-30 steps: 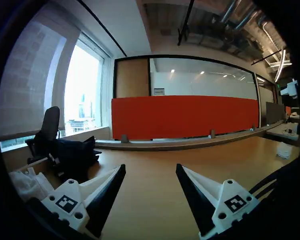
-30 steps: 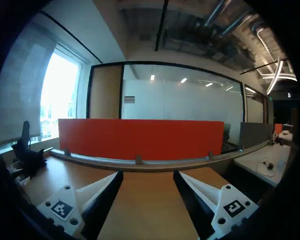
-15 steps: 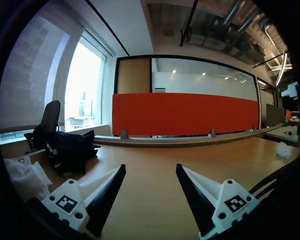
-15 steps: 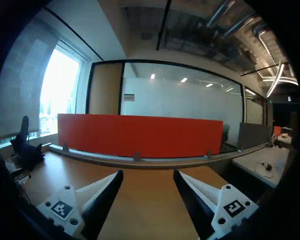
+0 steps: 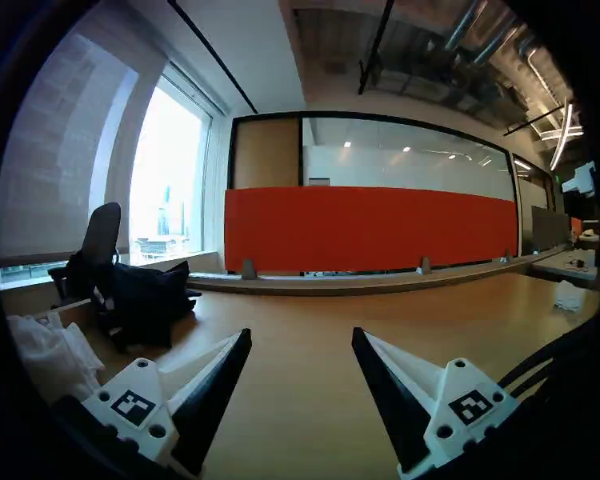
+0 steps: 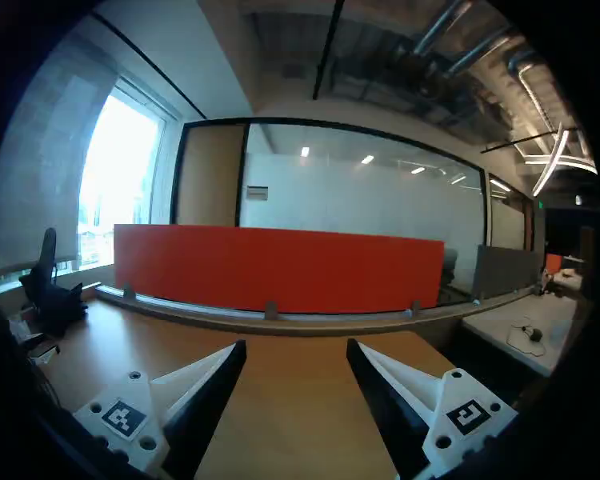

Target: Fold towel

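Although the fingers of the left gripper (image 5: 300, 331) and the right gripper (image 6: 296, 344) are spread wide and empty over the surface (image 5: 316, 316), what is taken for the towel (image 5: 48, 356), white and crumpled, is seen at nine o'clock of the left gripper, which is judged the nearer.

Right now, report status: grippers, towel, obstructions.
Left gripper open, empty. Right gripper open, empty. Crumpled white cloth, possibly the towel, at far left on light wooden desk, untouched. Black fabric heap beside it.
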